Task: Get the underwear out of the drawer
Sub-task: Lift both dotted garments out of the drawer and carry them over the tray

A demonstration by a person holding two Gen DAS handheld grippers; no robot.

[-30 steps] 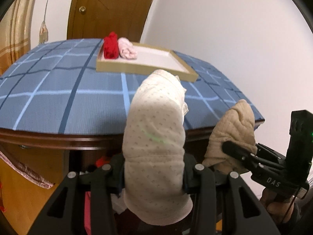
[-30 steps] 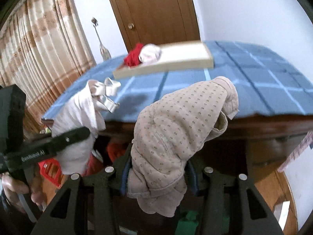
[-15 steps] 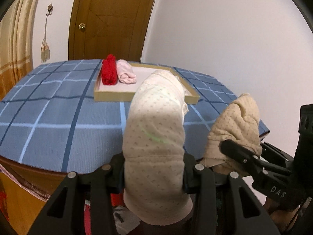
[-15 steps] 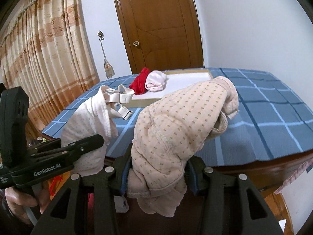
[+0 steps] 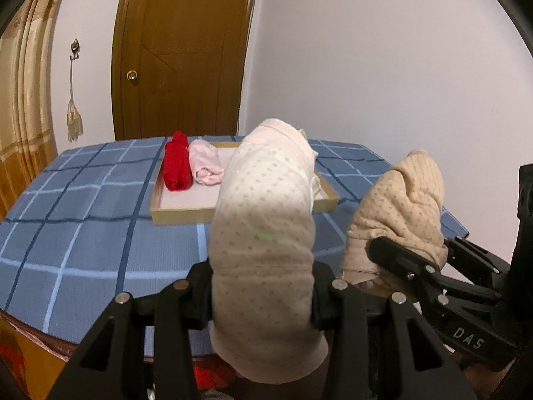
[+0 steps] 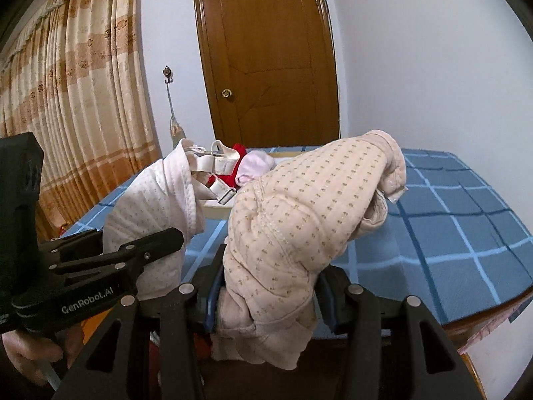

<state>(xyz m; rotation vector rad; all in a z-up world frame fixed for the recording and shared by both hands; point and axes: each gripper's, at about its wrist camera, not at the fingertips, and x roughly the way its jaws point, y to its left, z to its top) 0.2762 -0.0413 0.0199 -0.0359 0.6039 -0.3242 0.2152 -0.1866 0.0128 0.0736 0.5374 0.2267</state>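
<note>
My left gripper [image 5: 263, 296] is shut on a cream dotted bra [image 5: 266, 220], folded into a roll that stands up between the fingers. To its right my right gripper [image 5: 429, 266] holds a beige dotted bra [image 5: 403, 210]. In the right wrist view the right gripper [image 6: 269, 296] is shut on that beige bra [image 6: 306, 220], and the left gripper [image 6: 146, 250] carries the cream bra [image 6: 156, 206] with its straps showing. Both are raised above the near edge of the blue checked table [image 5: 80, 233]. The drawer is out of view.
A shallow wooden tray [image 5: 186, 215] lies on the table with a rolled red garment [image 5: 176, 166] and a pink one [image 5: 205, 165] at its far left. Behind are a brown door [image 5: 180, 53], a white wall and curtains [image 6: 66, 100]. A hand [image 6: 23, 353] grips the left handle.
Both grippers have risen with their bras from below the table edge to above it. The tabletop and tray now show from higher up.
</note>
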